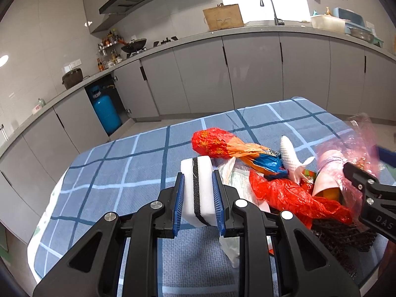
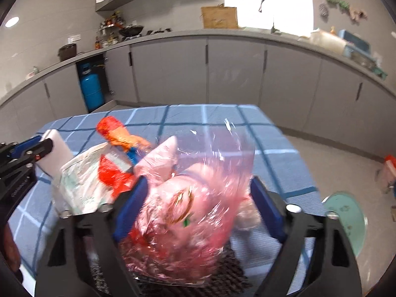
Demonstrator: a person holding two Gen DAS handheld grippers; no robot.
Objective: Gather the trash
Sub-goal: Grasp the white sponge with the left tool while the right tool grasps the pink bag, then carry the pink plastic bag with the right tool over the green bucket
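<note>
My left gripper (image 1: 198, 174) is shut on a white foam sponge with a black stripe (image 1: 196, 188), held above the blue checked tablecloth (image 1: 123, 168). To its right lies a trash pile: an orange-red snack wrapper (image 1: 217, 143), a crumpled red plastic bag (image 1: 284, 193), a white tissue (image 1: 289, 153) and a white printed bag (image 2: 81, 185). A crinkled pink clear plastic bag (image 2: 188, 198) fills the space inside my right gripper (image 2: 198, 180). Both blue pads (image 2: 131, 203) touch its sides. A dark woven basket (image 2: 222, 272) sits under the bag.
The table's far and right edges drop to a grey floor. A teal stool (image 2: 346, 222) stands right of the table. Grey cabinets and a counter (image 1: 247, 29) run along the back, with a blue gas cylinder (image 1: 106, 113) in an open cupboard.
</note>
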